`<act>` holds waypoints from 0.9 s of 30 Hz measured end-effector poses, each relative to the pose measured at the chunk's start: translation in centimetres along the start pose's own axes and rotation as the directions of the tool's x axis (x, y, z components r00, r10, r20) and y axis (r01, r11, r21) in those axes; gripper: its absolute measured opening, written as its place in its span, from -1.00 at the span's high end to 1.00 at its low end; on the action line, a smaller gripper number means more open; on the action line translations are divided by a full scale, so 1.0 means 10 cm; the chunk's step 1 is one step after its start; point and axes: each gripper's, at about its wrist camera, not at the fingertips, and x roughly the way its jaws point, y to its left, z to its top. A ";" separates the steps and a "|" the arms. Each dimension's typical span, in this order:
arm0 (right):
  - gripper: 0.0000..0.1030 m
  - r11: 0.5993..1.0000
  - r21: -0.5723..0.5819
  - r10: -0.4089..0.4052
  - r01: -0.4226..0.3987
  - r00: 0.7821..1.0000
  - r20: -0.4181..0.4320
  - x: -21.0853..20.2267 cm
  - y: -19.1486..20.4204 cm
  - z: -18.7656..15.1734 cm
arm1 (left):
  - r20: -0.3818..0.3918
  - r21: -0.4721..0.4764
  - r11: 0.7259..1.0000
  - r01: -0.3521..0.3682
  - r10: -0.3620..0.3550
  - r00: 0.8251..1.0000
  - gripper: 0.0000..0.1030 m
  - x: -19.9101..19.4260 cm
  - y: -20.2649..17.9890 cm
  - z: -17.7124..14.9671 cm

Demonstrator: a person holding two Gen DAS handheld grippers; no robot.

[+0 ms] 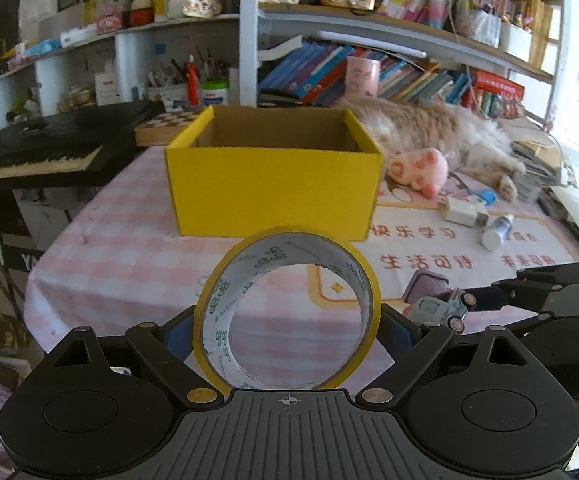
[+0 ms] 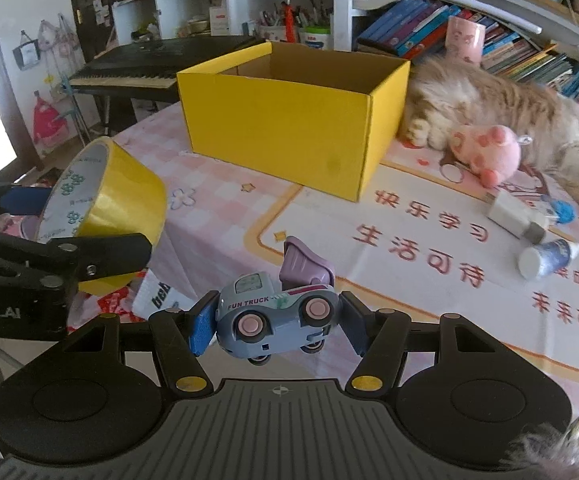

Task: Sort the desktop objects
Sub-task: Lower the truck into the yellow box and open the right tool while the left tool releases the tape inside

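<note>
We judge the step in hand to be the carry: both grippers are loaded and held above the table, short of the yellow box (image 1: 273, 168), whose open top faces up and shows only bare cardboard walls from here. The left gripper (image 1: 287, 330) is clamped on the tape roll (image 1: 287, 308), pads on its two outer flanks, the roll standing on edge in front of the box's near wall. The right gripper (image 2: 275, 322) is clamped on the toy truck (image 2: 275, 316), which lies tipped on its side, pink wheels toward the camera, in front of the box and to its right. Next move, in our judgement: lift each load over the box's near rim, then let go inside. The roll is yellow outside, white with green print inside, hollow. The truck is pale blue, lettered "FUN TRUCK", its lilac bed raised.
</note>
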 end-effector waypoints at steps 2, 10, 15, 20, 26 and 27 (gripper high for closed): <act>-0.17 1.000 0.010 0.018 -0.018 1.000 -0.003 0.06 0.01 0.06 | 0.008 -0.006 1.000 -0.008 0.008 1.000 -0.79 0.01 0.05 0.06; -0.17 0.997 0.070 0.039 -0.043 0.998 0.051 0.11 -0.09 0.43 | 0.100 0.002 1.000 -0.008 0.007 0.995 -0.79 0.08 0.16 0.45; -0.17 0.995 0.097 0.018 -0.029 0.993 0.115 0.08 -0.31 0.75 | 0.172 0.028 1.000 0.013 -0.018 0.985 -0.79 0.18 0.23 0.80; -0.17 0.999 0.041 -0.004 -0.004 0.983 0.183 0.08 -0.52 1.09 | 0.217 0.081 0.996 0.037 -0.054 0.975 -0.79 0.37 0.30 1.17; -0.17 0.996 -0.077 -0.014 0.033 0.973 0.232 0.24 -0.72 1.53 | 0.252 0.203 0.978 0.038 -0.090 0.964 -0.79 0.66 0.33 1.61; -0.17 0.994 -0.101 -0.013 0.038 0.971 0.237 0.29 -0.74 1.62 | 0.246 0.218 0.975 0.042 -0.096 0.965 -0.79 0.73 0.34 1.67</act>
